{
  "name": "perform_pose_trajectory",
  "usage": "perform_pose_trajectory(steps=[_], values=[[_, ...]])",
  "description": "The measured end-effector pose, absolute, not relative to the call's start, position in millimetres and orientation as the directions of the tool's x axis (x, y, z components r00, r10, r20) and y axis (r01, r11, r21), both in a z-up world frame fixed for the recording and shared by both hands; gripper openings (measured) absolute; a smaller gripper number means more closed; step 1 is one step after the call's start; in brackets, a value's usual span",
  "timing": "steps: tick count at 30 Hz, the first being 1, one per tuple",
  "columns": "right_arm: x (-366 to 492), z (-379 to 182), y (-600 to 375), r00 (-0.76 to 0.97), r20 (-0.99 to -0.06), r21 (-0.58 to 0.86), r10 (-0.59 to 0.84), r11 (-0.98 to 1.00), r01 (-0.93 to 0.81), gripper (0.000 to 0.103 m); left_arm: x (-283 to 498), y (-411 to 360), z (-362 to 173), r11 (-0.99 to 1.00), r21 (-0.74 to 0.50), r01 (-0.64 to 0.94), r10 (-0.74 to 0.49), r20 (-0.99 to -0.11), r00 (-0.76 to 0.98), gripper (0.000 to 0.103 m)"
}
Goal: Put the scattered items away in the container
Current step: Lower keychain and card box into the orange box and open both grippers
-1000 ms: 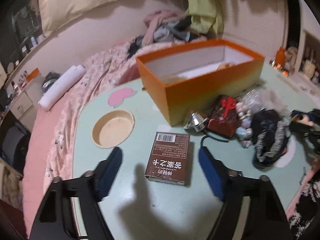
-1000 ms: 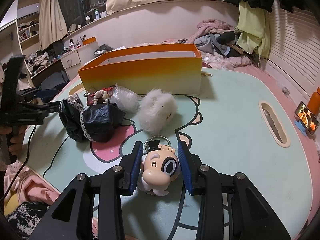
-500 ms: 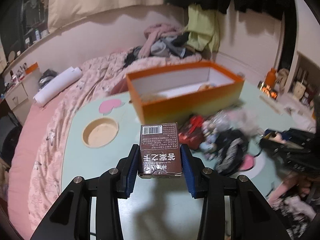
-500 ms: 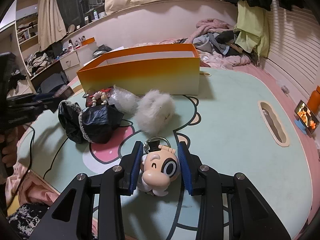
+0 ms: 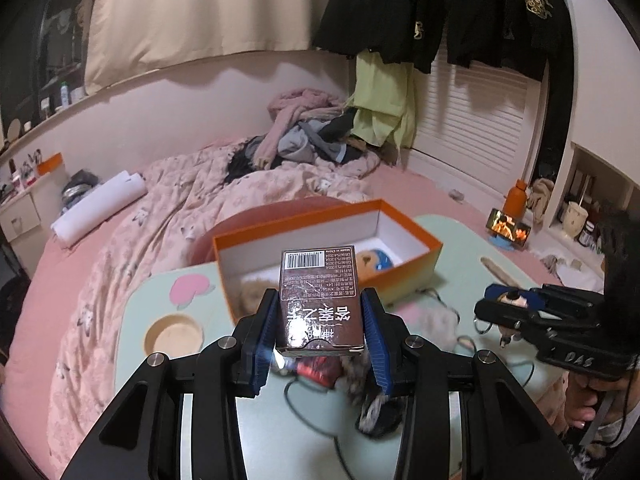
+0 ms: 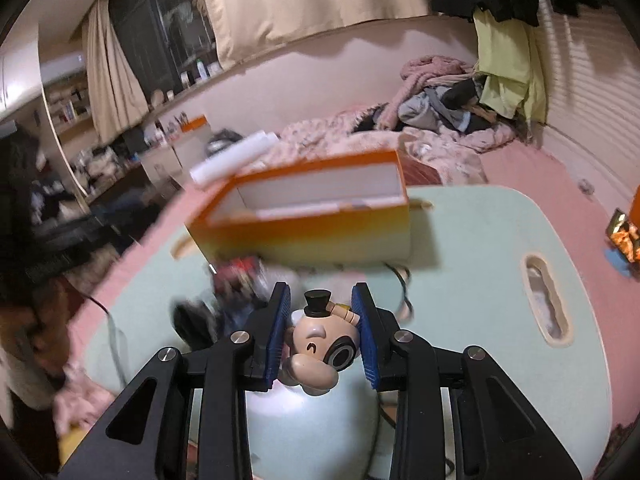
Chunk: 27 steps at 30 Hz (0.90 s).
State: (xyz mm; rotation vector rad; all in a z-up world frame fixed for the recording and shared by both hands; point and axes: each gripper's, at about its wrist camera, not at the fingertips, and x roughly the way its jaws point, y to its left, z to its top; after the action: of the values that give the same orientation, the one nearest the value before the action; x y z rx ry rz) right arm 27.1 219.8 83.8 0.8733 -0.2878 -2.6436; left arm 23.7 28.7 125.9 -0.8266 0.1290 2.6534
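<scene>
Left gripper point(image 5: 320, 328): both blue pads press on the sides of a brown carton point(image 5: 320, 300), which is clear of the table point(image 5: 460, 280). The carton's barcode end points away from the camera, toward the box point(image 5: 400, 276).

Right gripper point(image 6: 320, 332): its jaws are closing on a figurine point(image 6: 320, 344), a cartoon head with a small black top hat and one large round eye. The pads touch both sides of the head, and it is clear of the table. In the left view the right gripper point(image 5: 504, 304) appears at the right edge, pointing left, with the figurine between its pads.

Box: orange outside, white inside, open at the top, standing at the far side of the pale green table. Inside it lie a tan furry item point(image 5: 252, 296) at the near left end and a round tan-and-blue item point(image 5: 374, 261) toward the middle.

Still on the table, in front of the box: a blurred heap of small items, among them a red one point(image 5: 316, 368) and a dark one point(image 5: 380, 416), with a black cord point(image 5: 304, 408) running beside them. A round recess point(image 5: 174, 334) is sunk in the tabletop left of the box; a heart mark point(image 5: 190, 292) lies beyond it.

Background: a bed with a pink patterned quilt point(image 5: 168, 216), a pile of clothes point(image 5: 312, 136), and a phone point(image 5: 510, 230) showing a video on the floor to the right.
</scene>
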Motion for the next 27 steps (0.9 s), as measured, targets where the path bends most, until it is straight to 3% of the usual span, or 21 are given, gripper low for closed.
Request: perform_pose_trajectory(steps=[8, 12, 17, 21, 24, 26, 27], values=[[-37, 133, 203, -0.780, -0.488, 0.281, -0.392, -0.916, 0.285, 0.033, -38, 43, 131, -0.944, -0.076, -0.321, 0.301, -0.595, -0.745, 0.040], [-80, 129, 187, -0.755, -0.543, 0.241, -0.367, -0.930, 0.278, 0.034, -75, 46, 117, -0.949, -0.120, -0.293, 0.299, -0.642, -0.706, 0.040], [-129, 98, 181, -0.679, -0.622, 0.320, -0.390, -0.918, 0.234, 0.034, -123, 42, 89, -0.955, -0.182, -0.235, 0.292, -0.723, -0.626, 0.040], [-150, 85, 178, -0.690, -0.640, 0.280, -0.338, -0.939, 0.200, 0.034, -142, 40, 74, -0.961, -0.190, -0.199, 0.273, -0.754, -0.598, 0.041], [-163, 83, 180, -0.672, -0.653, 0.308, -0.349, -0.933, 0.184, 0.034, -143, 39, 74, -0.960, -0.198, -0.196, 0.277, -0.749, -0.601, 0.056], [-163, 86, 186, -0.693, -0.636, 0.322, -0.339, -0.933, 0.161, 0.036, -136, 35, 76, -0.965, -0.193, -0.180, 0.264, -0.733, -0.627, 0.076], [-162, 88, 187, -0.702, -0.628, 0.326, -0.336, -0.933, 0.155, 0.038, -130, 33, 79, -0.967, -0.189, -0.170, 0.254, -0.719, -0.647, 0.078]])
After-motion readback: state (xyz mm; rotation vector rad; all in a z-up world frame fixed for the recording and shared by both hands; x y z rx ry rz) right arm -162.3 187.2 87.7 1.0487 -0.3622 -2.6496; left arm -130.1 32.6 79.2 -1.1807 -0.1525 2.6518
